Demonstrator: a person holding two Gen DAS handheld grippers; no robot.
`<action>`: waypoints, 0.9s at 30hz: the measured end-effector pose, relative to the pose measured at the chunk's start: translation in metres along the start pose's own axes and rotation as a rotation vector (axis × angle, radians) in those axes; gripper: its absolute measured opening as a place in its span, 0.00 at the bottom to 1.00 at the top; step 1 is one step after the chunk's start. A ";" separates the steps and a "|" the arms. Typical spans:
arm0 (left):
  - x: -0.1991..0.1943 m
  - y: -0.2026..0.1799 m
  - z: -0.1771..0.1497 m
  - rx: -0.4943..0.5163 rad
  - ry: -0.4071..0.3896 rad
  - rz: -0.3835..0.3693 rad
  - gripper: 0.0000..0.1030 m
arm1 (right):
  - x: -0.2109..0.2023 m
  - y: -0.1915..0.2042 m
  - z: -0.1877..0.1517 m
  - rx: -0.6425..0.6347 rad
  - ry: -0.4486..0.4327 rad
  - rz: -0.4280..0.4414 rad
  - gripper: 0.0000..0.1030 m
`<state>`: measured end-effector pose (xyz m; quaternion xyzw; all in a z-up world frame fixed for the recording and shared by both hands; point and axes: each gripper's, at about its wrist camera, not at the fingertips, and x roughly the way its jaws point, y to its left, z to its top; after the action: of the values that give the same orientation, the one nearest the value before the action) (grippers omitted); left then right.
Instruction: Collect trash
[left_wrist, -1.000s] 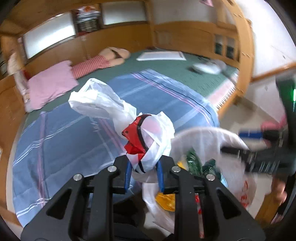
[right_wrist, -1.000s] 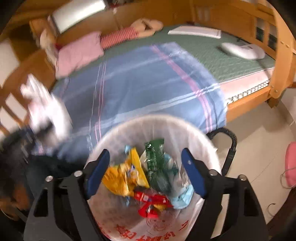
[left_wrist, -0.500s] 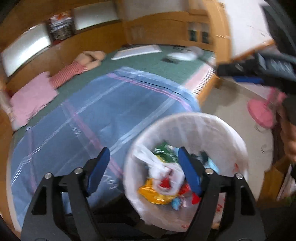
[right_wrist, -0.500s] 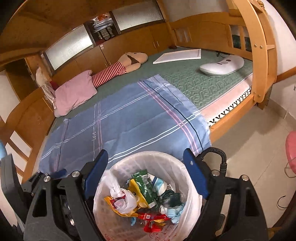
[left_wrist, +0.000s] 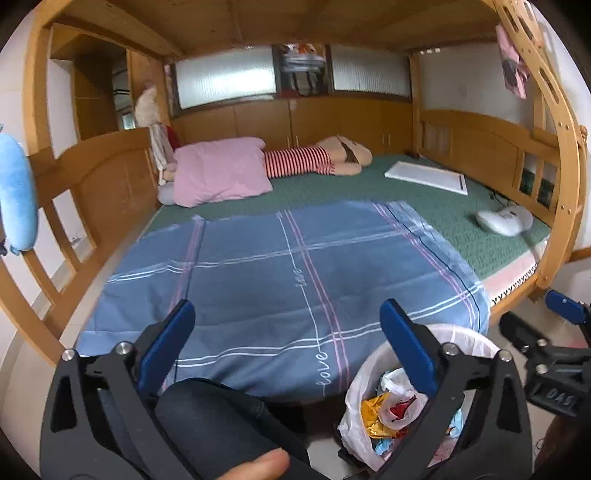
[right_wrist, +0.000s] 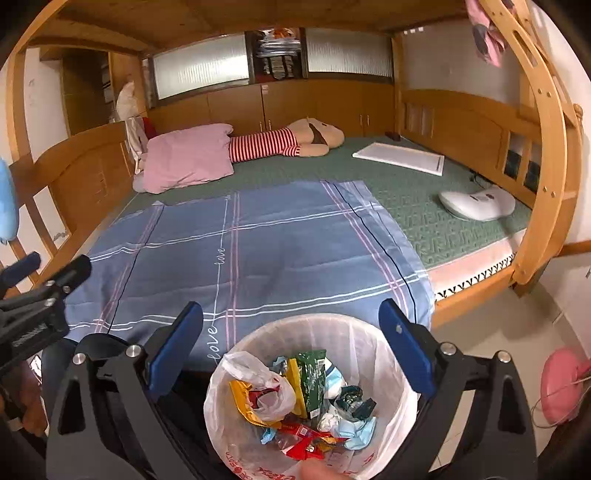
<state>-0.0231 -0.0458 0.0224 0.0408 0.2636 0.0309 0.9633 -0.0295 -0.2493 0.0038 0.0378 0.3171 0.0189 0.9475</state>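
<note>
A bin with a white liner (right_wrist: 369, 354) stands on the floor at the foot of the bed, filled with wrappers. A crumpled white plastic bag (right_wrist: 266, 384) with red inside lies on top of them, beside a green wrapper (right_wrist: 312, 376). My right gripper (right_wrist: 290, 314) hangs above the bin, its jaws opening with nothing between them. My left gripper (left_wrist: 286, 317) is over the blue sheet, jaws opening wide and empty. In the left wrist view the bin (left_wrist: 476, 339) and the bag (left_wrist: 399, 398) sit at the lower right.
A blue plaid sheet (right_wrist: 258, 251) covers the near bed. Farther back lie a pink pillow (right_wrist: 184, 158), a striped plush toy (right_wrist: 266, 146), a white board (right_wrist: 399, 157) and a white device (right_wrist: 476, 203). A wooden bed post (right_wrist: 543, 206) rises at right. A person's dark-trousered leg (left_wrist: 221, 413) is below.
The left gripper let go of the white bag, which now lies in the bin. Both grippers rose and tilted up toward the bed, and their jaws widened.
</note>
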 end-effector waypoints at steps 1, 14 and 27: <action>-0.003 0.001 0.000 -0.004 -0.003 -0.004 0.97 | 0.001 0.002 0.001 -0.001 0.001 0.001 0.91; -0.001 -0.006 -0.006 0.013 0.033 -0.029 0.97 | -0.003 0.002 0.003 0.008 -0.013 -0.009 0.91; 0.001 -0.004 -0.006 0.009 0.049 -0.045 0.97 | -0.003 0.001 0.004 0.012 -0.013 -0.008 0.91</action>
<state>-0.0252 -0.0497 0.0161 0.0385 0.2879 0.0091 0.9568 -0.0296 -0.2488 0.0086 0.0422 0.3114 0.0130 0.9493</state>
